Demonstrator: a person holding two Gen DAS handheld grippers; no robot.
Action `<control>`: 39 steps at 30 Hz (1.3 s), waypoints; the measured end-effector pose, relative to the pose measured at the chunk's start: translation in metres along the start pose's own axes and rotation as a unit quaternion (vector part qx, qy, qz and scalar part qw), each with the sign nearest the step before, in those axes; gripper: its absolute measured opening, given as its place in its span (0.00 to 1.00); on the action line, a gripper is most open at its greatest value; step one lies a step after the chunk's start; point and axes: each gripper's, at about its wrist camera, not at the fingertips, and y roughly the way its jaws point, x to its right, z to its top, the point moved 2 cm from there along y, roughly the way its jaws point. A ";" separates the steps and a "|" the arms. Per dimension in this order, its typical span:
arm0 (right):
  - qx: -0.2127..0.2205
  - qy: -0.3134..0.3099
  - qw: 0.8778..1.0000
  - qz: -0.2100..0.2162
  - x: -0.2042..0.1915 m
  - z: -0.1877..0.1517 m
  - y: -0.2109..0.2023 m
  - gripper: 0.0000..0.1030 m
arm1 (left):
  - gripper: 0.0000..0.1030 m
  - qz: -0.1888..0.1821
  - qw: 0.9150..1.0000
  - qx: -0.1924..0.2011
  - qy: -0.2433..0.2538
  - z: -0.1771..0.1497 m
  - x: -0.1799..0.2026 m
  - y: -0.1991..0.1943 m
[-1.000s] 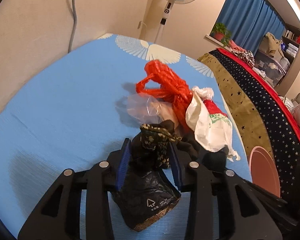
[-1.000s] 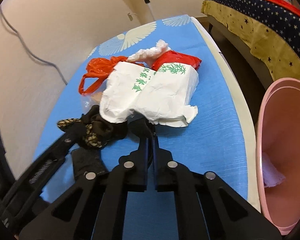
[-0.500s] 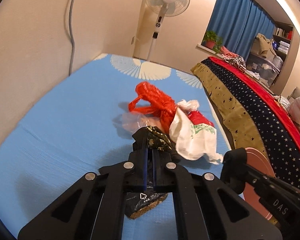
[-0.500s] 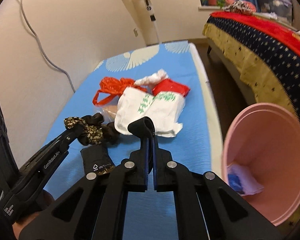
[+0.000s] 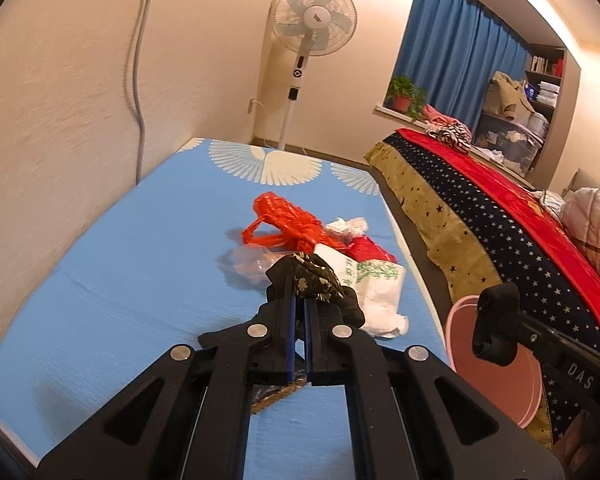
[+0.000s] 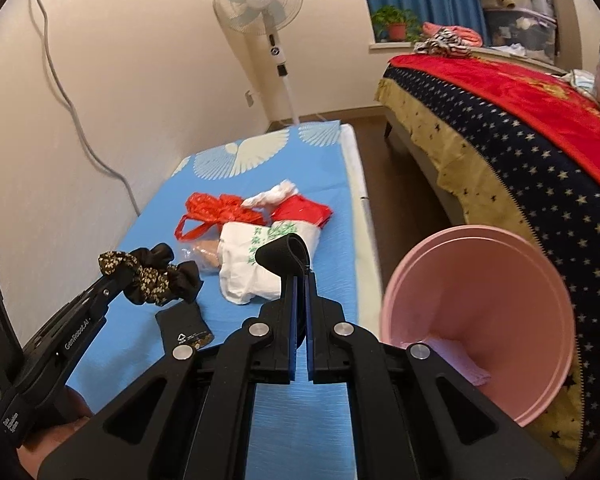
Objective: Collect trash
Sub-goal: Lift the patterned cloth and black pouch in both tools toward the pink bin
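Observation:
My left gripper (image 5: 298, 294) is shut on a black and gold patterned scrunchie (image 5: 314, 278), held above the blue mat (image 5: 140, 264); from the right wrist view the same scrunchie (image 6: 148, 276) hangs clear of the mat. My right gripper (image 6: 300, 278) is shut on a black strap loop (image 6: 284, 256), which the left wrist view shows as a black loop (image 5: 496, 324) beside the pink bin (image 6: 480, 280). A flat black packet (image 6: 184, 328) lies on the mat. Behind it are a red bag (image 6: 216, 212), a white printed bag (image 6: 248, 260), a red packet (image 6: 304, 212) and a white tissue (image 6: 276, 194).
The pink bin stands off the mat's right edge with a pale tissue (image 6: 460, 364) inside. A bed with a starred cover (image 6: 520, 168) runs along the right across a strip of floor. A wall with a hanging cable (image 5: 136, 80) bounds the left. A standing fan (image 5: 312, 20) is at the far end.
The left jaws closed on the scrunchie and lifted it off the black packet. Both grippers rose and pulled back, and the right one brought its black loop up next to the pink bin.

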 end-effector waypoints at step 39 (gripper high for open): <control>0.038 0.030 0.998 -0.051 0.047 0.011 -0.024 0.04 | 0.03 -0.047 0.998 -0.001 0.030 -0.008 0.050 0.006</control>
